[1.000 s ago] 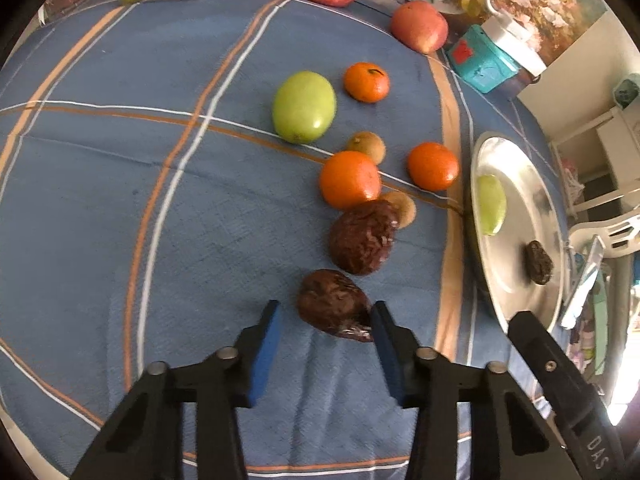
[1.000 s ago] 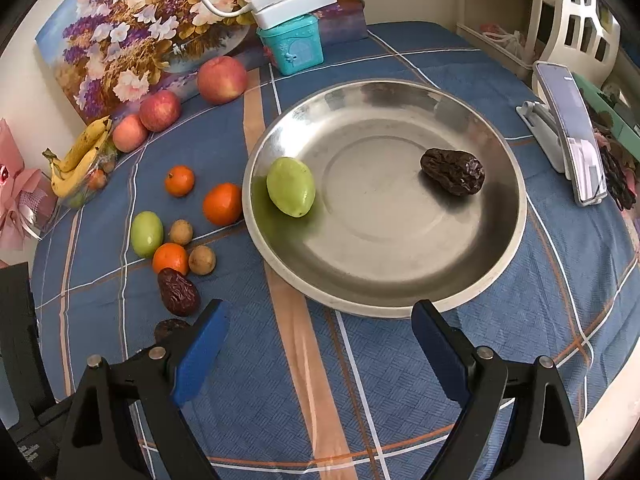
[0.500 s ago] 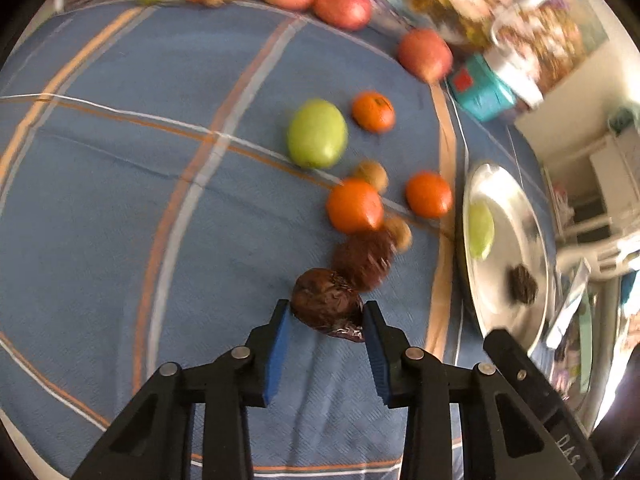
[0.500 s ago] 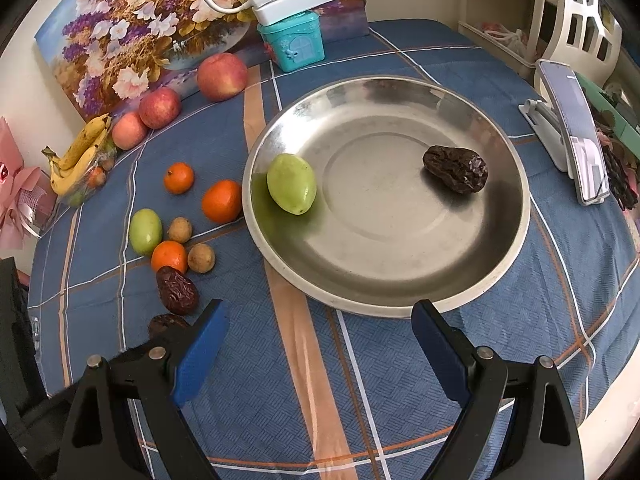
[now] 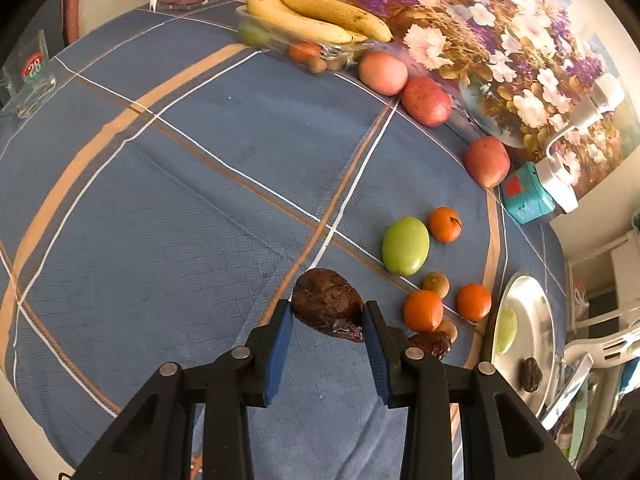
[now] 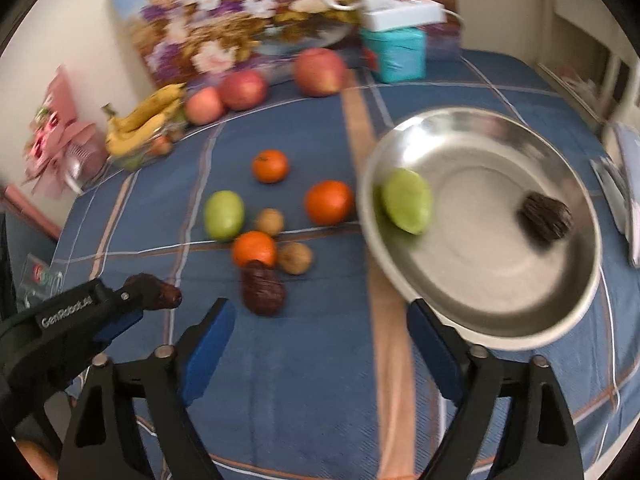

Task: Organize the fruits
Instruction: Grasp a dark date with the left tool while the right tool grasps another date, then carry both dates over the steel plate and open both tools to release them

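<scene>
My left gripper [image 5: 326, 322] is shut on a dark wrinkled fruit [image 5: 326, 304], held just above the blue cloth; the right wrist view shows that fruit [image 6: 154, 292] at the left. My right gripper [image 6: 318, 320] hangs over the cloth with its jaws closing and nothing between them. A second dark fruit [image 6: 262, 288] lies just ahead of its left finger. The steel plate [image 6: 480, 256] at the right holds a green fruit [image 6: 408, 200] and another dark fruit [image 6: 546, 222].
Loose on the cloth lie three oranges [image 6: 254, 248], a green fruit [image 6: 224, 214] and two small brown fruits [image 6: 295, 258]. Three apples [image 6: 320, 70], bananas [image 6: 144, 118] and a teal box [image 6: 394, 54] line the far edge. A glass [image 5: 30, 74] stands far left.
My left gripper has closed on the dark fruit and raised it off the cloth. My right gripper has swung left from the plate toward the loose fruit, and its jaws have narrowed.
</scene>
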Tool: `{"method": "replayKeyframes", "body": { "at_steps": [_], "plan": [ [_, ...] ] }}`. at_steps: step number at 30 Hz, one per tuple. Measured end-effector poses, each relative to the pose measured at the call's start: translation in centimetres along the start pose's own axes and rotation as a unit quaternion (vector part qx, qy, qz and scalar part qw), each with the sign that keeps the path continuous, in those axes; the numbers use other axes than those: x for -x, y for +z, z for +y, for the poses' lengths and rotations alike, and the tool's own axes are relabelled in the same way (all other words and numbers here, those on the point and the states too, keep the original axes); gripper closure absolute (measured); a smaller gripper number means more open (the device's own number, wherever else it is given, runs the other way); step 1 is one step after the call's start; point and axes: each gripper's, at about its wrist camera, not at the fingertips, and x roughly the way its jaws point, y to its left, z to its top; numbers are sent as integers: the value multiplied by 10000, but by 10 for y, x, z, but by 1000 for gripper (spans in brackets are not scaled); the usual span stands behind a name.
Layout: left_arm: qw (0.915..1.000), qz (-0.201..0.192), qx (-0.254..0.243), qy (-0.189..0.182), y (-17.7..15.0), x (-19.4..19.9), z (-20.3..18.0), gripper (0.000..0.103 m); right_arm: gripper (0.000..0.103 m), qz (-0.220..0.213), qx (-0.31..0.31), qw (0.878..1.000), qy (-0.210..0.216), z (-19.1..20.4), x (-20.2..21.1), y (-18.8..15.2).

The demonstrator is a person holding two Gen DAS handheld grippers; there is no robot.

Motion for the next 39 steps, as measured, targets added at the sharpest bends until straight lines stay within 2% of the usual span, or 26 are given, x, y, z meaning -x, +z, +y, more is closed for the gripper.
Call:
{"method": "replayKeyframes", "body": {
  "at_steps": [4,7,16,24,28,34,39],
  "plan": [
    [10000,6,24,12,1,-5,-5,65,38,76,186,9997,168,13,-14,5],
    [10000,10,48,4,3,-8,-3,65,50,196,324,9989,292,21,-28,8],
    [9999,76,93,-6,7,-16,-3,65,70,528,404,9974,266,29,-55,7],
    [9999,-56,100,-8,10,-9,-2,65,70,301,188,9974,634,25,-38,11],
    [9999,-114,44,13,10,-8,-5,65,70,177,178,9974,683,26,-29,15],
    [9997,-205,-135,50,9,-6,-18,65,70,168,61,9982,572,17,-23,17],
    [9980,-252,-573,-21,2,-4,-45,65,70,67,-316,9986,415,-9,-14,27]
  ]
}}
